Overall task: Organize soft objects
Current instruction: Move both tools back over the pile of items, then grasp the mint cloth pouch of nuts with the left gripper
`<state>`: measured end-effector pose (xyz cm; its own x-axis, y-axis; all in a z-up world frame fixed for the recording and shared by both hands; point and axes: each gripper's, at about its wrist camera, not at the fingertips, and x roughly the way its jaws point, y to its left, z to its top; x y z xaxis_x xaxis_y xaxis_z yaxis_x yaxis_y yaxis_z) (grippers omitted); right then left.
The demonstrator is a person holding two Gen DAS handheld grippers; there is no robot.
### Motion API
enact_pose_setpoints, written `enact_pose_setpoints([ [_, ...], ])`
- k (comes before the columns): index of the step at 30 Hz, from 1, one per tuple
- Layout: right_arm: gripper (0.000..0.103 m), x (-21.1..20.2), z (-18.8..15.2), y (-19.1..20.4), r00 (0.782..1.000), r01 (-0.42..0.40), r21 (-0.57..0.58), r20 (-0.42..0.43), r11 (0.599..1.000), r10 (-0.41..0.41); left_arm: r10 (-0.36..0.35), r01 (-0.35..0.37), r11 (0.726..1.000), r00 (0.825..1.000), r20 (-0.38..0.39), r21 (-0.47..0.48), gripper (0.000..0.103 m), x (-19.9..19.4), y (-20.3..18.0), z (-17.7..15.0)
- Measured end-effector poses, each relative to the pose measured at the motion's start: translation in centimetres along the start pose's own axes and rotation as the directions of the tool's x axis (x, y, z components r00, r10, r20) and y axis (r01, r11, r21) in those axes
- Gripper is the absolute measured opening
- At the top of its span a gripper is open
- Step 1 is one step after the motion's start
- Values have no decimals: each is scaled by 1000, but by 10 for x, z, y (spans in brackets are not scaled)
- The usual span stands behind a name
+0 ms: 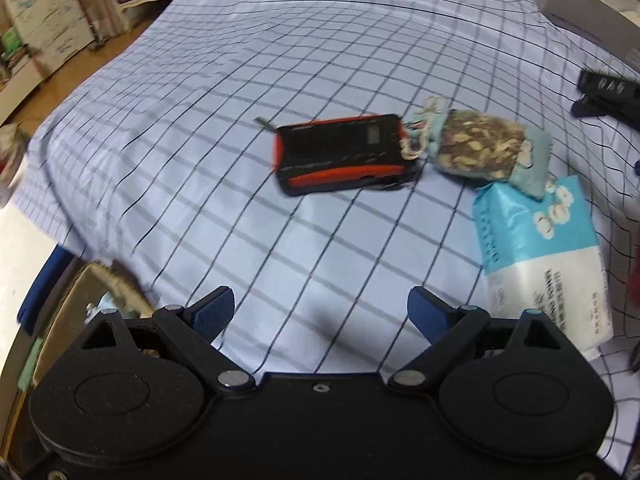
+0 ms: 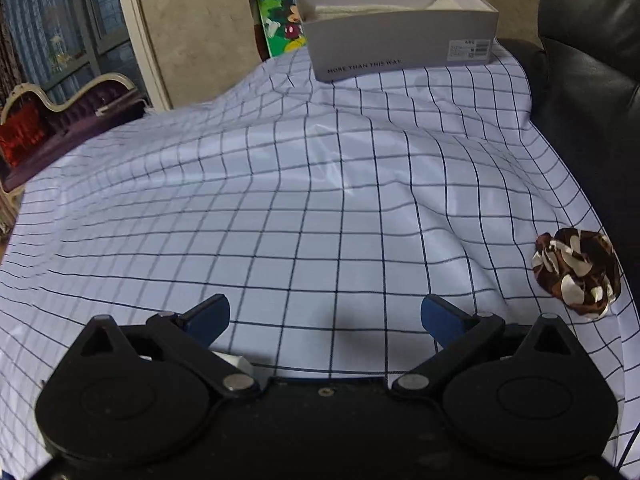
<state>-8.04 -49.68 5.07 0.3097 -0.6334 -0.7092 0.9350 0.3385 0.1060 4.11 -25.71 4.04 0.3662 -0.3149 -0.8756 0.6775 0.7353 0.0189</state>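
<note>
Both claws stand wide and hold nothing: the left claw (image 1: 320, 312) hangs over bare checked cloth (image 1: 280, 80), the right claw (image 2: 325, 322) likewise. Little looks sorted yet. Toward the cloth's middle lie a patterned pouch (image 1: 486, 148), touching a black-and-orange device (image 1: 344, 154), and a tissue pack (image 1: 544, 256) just beside the pouch. A brown scrunchie (image 2: 576, 272) sits at the right edge. The open grey box (image 2: 400, 36) at the far edge probably awaits them.
</note>
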Motion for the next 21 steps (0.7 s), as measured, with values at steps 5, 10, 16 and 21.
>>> enact_pose_setpoints([
  [5, 102, 21, -21, -6, 999, -10, -33, -45, 999, 9, 4, -4, 999, 1000, 0, 32, 90, 11, -17, 19],
  [10, 102, 27, -23, -19, 997, -27, 16, -66, 1000, 28, 30, -29, 998, 999, -10, 59, 90, 27, -37, 38],
  [16, 102, 27, -23, -22, 997, -39, 26, -71, 999, 41, 63, -61, 993, 998, -21, 103, 90, 43, -63, 53],
  [21, 102, 28, -23, -23, 996, -46, 32, -71, 998, 48, 71, -71, 991, 997, 3, 115, 89, 46, -82, 81],
])
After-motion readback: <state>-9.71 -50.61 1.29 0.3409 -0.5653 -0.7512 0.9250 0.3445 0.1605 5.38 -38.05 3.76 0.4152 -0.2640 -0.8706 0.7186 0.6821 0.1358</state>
